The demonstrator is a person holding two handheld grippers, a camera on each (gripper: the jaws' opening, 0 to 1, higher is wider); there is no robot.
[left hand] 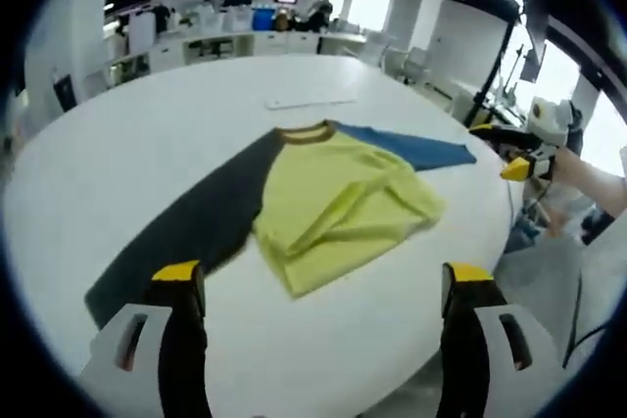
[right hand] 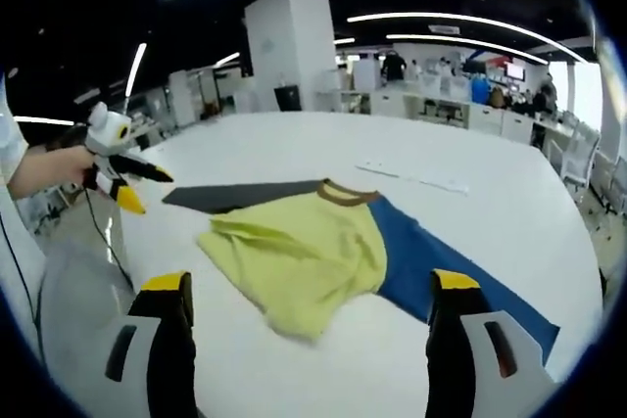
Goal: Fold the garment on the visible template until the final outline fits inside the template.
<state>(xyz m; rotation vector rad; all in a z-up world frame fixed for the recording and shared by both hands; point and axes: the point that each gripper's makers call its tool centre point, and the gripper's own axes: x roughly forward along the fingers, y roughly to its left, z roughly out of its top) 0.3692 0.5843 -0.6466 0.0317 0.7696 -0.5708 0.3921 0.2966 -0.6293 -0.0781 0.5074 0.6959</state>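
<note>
A long-sleeved shirt lies on the white round table point(left hand: 118, 154), its yellow-green body point(left hand: 338, 203) rumpled and doubled over on itself. A dark grey sleeve point(left hand: 186, 232) stretches toward my left jaw, a blue sleeve point(left hand: 411, 147) runs out to the right, and the brown collar point(left hand: 304, 133) points away. My left gripper point(left hand: 323, 276) hovers open just short of the shirt's near edge, holding nothing. In the right gripper view the yellow-green body point(right hand: 294, 252), blue sleeve point(right hand: 441, 266) and dark sleeve point(right hand: 235, 195) lie ahead of my open, empty right gripper point(right hand: 310, 281).
A thin white strip point(left hand: 309, 102) lies flat on the table beyond the collar, also visible as the strip point(right hand: 411, 175). A hand holds the right gripper point(left hand: 524, 165) off the table's right rim. The left gripper point(right hand: 122, 183) hangs past the table edge. Desks, chairs and people fill the room behind.
</note>
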